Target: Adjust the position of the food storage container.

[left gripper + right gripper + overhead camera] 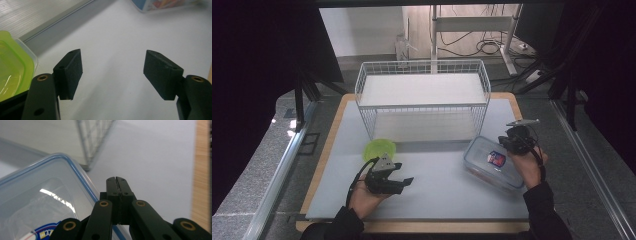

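A clear lidded plastic box [493, 162] with a blue rim and a round label lies on the white mat at the right. My right gripper [508, 141] sits at its far right corner, jaws shut with nothing between them. In the right gripper view its closed tips [117, 180] hover just past the box's blue edge [75, 170]. A lime-green container [379, 148] sits left of centre. My left gripper [404, 182] is just in front of it, open and empty. Its pads [71, 72] stand wide apart over bare mat, with the green container [12, 65] at the left.
A white wire rack [422, 97] with two shelves stands at the back of the mat. The wooden table edge [319, 165] borders the white mat [437, 185]. Open mat lies between the two grippers.
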`<state>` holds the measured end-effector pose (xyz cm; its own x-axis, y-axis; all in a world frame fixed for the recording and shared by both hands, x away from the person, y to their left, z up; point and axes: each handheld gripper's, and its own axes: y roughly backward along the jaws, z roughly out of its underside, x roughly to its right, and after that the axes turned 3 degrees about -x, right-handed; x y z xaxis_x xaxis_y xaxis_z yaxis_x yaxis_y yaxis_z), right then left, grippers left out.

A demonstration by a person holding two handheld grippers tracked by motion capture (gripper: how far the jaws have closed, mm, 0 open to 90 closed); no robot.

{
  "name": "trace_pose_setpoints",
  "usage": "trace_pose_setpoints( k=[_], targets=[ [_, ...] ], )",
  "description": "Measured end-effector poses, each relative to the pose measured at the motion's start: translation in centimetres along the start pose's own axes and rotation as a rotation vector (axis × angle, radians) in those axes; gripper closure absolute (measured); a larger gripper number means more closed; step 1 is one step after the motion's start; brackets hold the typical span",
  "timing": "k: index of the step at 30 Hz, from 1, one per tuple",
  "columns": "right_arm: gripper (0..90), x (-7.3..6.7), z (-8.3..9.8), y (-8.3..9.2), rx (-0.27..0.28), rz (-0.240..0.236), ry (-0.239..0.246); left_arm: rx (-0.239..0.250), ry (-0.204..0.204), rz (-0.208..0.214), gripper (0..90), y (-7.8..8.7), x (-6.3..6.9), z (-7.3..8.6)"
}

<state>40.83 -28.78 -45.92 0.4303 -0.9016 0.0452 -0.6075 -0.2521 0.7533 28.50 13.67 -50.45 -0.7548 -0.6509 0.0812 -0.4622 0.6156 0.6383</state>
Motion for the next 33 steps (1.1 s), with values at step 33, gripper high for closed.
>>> trace_pose_setpoints(
  k=[33],
  targets=[
    [90.0,1.3,8.2,5.7,0.028,0.08,-0.087,0.002,-0.005,0.032,45.6,-0.4,0.2,-0.3]
  ],
)
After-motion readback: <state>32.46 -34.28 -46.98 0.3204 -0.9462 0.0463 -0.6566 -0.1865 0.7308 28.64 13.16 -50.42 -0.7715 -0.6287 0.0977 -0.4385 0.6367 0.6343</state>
